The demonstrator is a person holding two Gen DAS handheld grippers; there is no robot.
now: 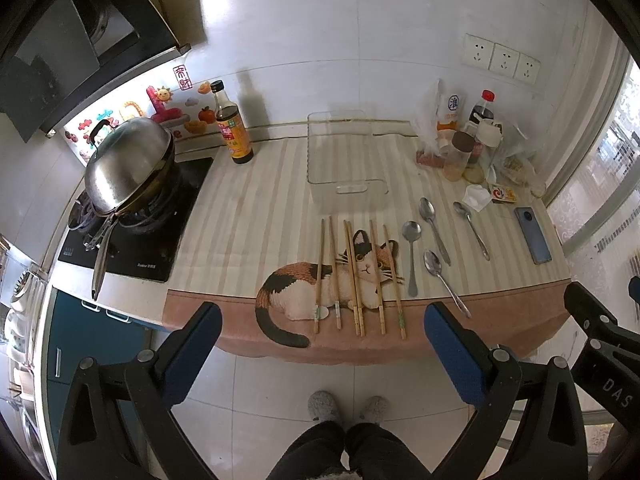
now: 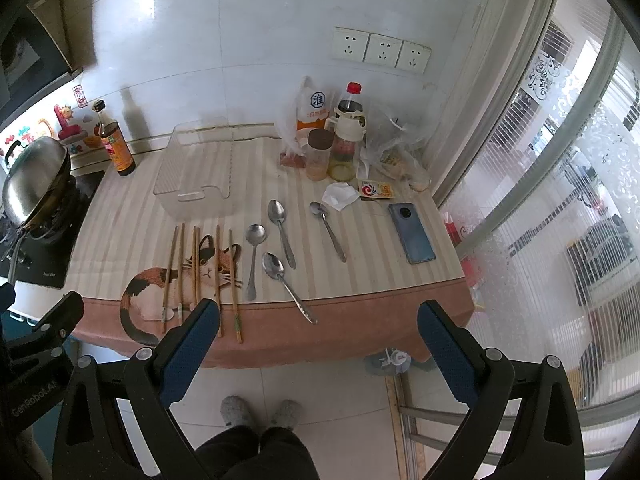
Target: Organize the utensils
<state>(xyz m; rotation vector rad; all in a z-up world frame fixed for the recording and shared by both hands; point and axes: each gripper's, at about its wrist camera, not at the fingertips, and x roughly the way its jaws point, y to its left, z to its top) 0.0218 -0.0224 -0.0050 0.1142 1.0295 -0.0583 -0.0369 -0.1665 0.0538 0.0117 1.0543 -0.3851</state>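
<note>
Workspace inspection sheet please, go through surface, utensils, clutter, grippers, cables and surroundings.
Surface: striped cloth with a cat print covers the counter.
Job's things: six chopsticks lie side by side on the cat print; four spoons lie to their right; clear bin behind them holds nothing.
Clutter: phone, crumpled tissue, jars and bottles at the back right, sauce bottle at the back left.
Grippers: left gripper open, holds nothing; right gripper open, holds nothing; both short of the counter edge.
Cables: nothing seen.
Surroundings: lidded wok on the stove, wall sockets, window at right.
</note>
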